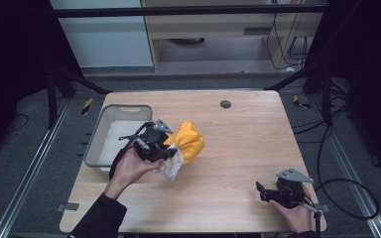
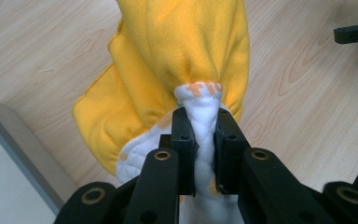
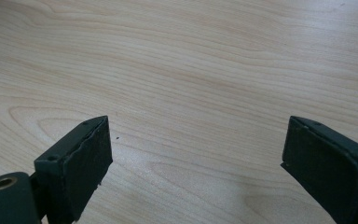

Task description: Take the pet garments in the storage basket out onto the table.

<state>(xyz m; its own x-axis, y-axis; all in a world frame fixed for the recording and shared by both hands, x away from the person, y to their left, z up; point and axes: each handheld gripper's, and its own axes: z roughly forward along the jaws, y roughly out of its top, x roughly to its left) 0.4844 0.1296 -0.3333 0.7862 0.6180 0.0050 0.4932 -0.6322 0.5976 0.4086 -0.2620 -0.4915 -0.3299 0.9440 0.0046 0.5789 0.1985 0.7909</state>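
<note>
A light wooden counter is filling the middle of the high view, with dark floor and rails lying around it. Near its far edge, at upper centre of the frame, a small dark round disc is sitting flush in the wood.

At the left of the counter a grey plastic bin is standing, its white floor showing inside.

Just right of the bin, a yellow cloth with a white patterned lining is being held up above the wood, bunched into a rounded bundle with its white end trailing down toward the lower left. In the left gripper view the cloth is taking up the upper centre, hanging beyond the jaws, with the bin wall running along the lower left.

The left gripper, held by the person's left hand at centre left, is clenching a gathered fold of the white lining; in its own view the gripper is pinching that fold tightly between both jaws.

The right gripper is resting low at the lower right of the counter in the person's right hand. In the right gripper view its jaws are standing wide apart, grasping nothing, over bare wood.
</note>
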